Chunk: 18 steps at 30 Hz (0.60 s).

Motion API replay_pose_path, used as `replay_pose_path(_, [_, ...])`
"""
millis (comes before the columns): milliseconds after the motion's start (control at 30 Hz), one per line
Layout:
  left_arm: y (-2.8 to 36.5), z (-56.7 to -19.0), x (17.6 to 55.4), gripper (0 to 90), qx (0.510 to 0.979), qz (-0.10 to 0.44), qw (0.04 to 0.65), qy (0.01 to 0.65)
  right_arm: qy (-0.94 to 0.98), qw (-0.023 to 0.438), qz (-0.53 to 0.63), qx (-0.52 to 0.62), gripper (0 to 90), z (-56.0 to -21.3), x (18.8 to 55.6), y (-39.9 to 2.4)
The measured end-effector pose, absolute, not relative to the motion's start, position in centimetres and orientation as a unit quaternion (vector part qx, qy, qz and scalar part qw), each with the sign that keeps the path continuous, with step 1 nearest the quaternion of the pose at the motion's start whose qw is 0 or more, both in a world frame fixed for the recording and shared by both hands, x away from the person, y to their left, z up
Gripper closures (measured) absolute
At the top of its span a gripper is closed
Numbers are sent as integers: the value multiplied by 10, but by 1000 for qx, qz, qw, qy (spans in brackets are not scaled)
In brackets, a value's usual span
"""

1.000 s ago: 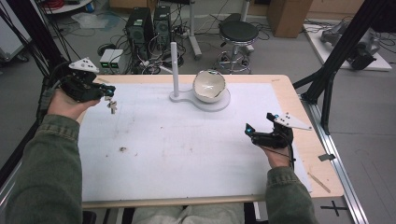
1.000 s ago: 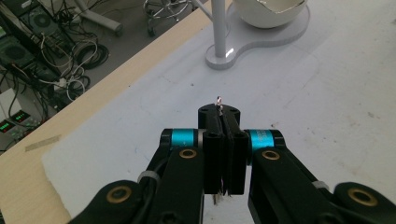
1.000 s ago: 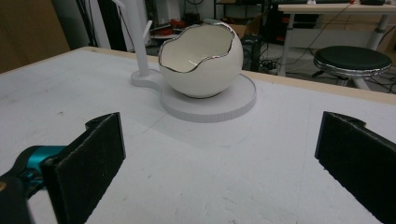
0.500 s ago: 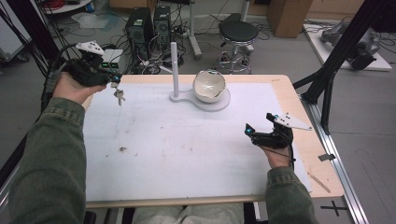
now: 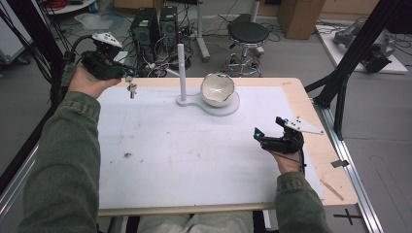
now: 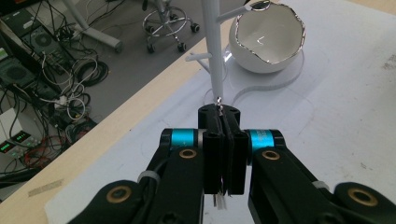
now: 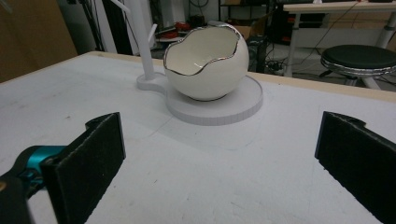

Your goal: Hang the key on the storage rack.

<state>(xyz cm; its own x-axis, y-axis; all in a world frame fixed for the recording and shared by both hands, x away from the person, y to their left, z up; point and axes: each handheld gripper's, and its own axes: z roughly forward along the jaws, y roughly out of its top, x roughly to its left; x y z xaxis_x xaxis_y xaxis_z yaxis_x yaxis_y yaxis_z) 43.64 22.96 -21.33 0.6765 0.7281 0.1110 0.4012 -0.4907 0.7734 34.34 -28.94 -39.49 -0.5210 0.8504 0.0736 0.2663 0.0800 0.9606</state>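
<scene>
My left gripper (image 5: 127,74) hangs above the table's far left corner, shut on a small bunch of keys (image 5: 131,90) that dangles below its jaws. In the left gripper view the jaws (image 6: 219,114) are pressed together, with a thin metal ring (image 6: 218,100) poking out at their tip. They point toward a white peg stand (image 5: 181,68) and a white egg-shaped bowl (image 5: 217,89) with a silver rim. Both stand on one white base (image 5: 228,108). My right gripper (image 5: 269,127) rests low at the right side, open and with nothing between its pads (image 7: 100,147), facing the bowl (image 7: 205,63).
A white mat (image 5: 194,155) covers most of the wooden table (image 5: 311,111). Beyond the far edge are computer towers (image 5: 155,24), cables and a black stool (image 5: 248,34). A black frame strut (image 5: 340,82) stands off the right edge.
My left gripper has risen and moved toward the far edge and slightly right, carrying the dangling keys with it. The right gripper has stayed put.
</scene>
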Motion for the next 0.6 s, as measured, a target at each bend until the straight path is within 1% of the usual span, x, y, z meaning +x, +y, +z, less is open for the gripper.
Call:
replay_pose_path(367, [218,-213,443,879,827,227,388,337,682,269,541,411,5,-394,342,-290])
replay_pose_path(600, [202,-211,450,879,827,225,395,331,683,269,541,411,5,-395,342,-290])
